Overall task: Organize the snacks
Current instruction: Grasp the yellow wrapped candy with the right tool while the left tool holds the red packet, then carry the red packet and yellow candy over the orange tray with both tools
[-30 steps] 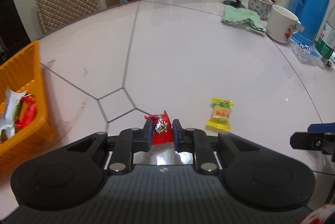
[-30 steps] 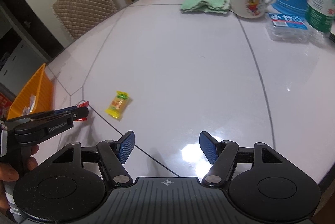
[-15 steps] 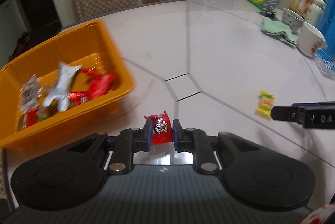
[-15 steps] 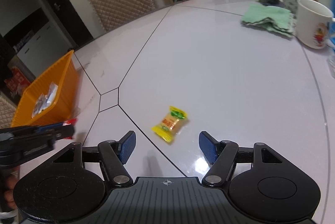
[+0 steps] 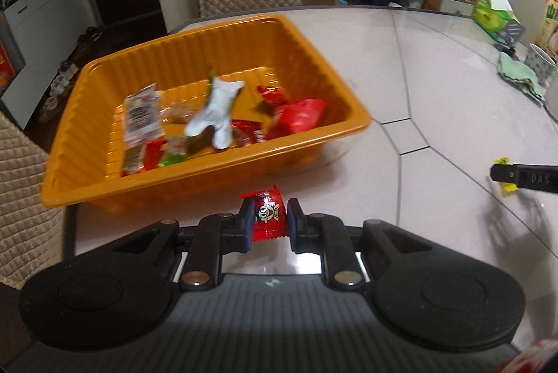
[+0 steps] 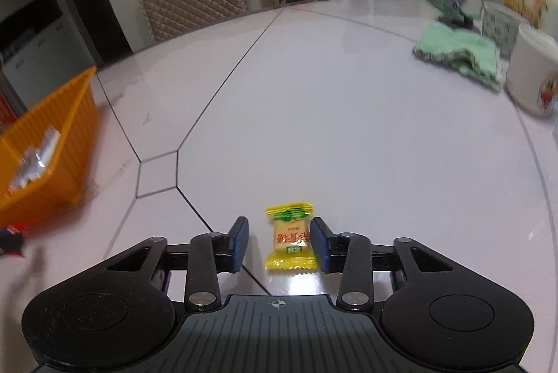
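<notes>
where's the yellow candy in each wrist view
Left wrist: the yellow candy peeks out at the far right edge, mostly hidden behind the right gripper's finger.
Right wrist: the yellow candy lies on the table, low centre, between the open fingers of the right gripper.
Shared landmark: the orange basket.

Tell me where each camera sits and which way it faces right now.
Left wrist: rides on the left claw, looking forward at the orange basket; its fingers clamp a red snack packet, and the right claw's tip shows at the right edge.
Right wrist: rides on the right claw, looking across the table; its fingers straddle the yellow candy, jaws open.
Shared: basket, yellow candy, green cloth, quilted chair.
</notes>
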Tool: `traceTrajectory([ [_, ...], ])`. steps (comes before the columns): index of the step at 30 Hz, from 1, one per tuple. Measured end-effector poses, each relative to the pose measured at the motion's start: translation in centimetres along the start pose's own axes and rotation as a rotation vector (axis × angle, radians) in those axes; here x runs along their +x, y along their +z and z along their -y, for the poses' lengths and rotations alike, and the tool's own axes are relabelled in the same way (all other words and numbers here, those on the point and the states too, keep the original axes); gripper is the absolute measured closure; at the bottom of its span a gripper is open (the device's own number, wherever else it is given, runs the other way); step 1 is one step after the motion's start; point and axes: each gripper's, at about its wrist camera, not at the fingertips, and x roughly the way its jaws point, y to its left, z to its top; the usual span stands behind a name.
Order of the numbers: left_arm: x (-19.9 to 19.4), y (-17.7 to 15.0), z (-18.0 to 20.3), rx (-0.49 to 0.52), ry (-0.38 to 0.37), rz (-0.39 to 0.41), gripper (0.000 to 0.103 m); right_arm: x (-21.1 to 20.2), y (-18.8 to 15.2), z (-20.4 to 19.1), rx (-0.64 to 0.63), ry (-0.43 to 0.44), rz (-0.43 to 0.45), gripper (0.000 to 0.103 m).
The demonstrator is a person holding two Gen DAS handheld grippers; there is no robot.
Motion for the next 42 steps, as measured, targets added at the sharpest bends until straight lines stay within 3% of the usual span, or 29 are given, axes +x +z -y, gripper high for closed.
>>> traceTrajectory([
  [3,-0.2,-0.2,-0.9,-0.01,0.009,-0.001,0.086,0.1,-0.6,-1.1,-0.092,-0.047,0.01,0.071],
  [6,-0.4,-0.3,-1.4,-0.02,0.01,-0.001,0.086,0.3,-0.7,-1.7,-0.115,-0.041,0.012,0.08],
  [21,-1.7,-0.5,-2.3,-0.016,0.009,0.012,0.086,0.4,0.1,-2.1,-0.132,-0.033,-0.046,0.082],
  [31,-4.0,-0.5,-2.9,-0.038,0.004,0.036,0.086,-2.1,0.2,-4.3,-0.137,0.075,-0.073,0.082],
  [42,-7.9,-0.6,-3.9,-0.06,-0.021,0.072,0.086,-7.4,0.5,-8.7,-0.188,0.233,-0.038,0.082],
])
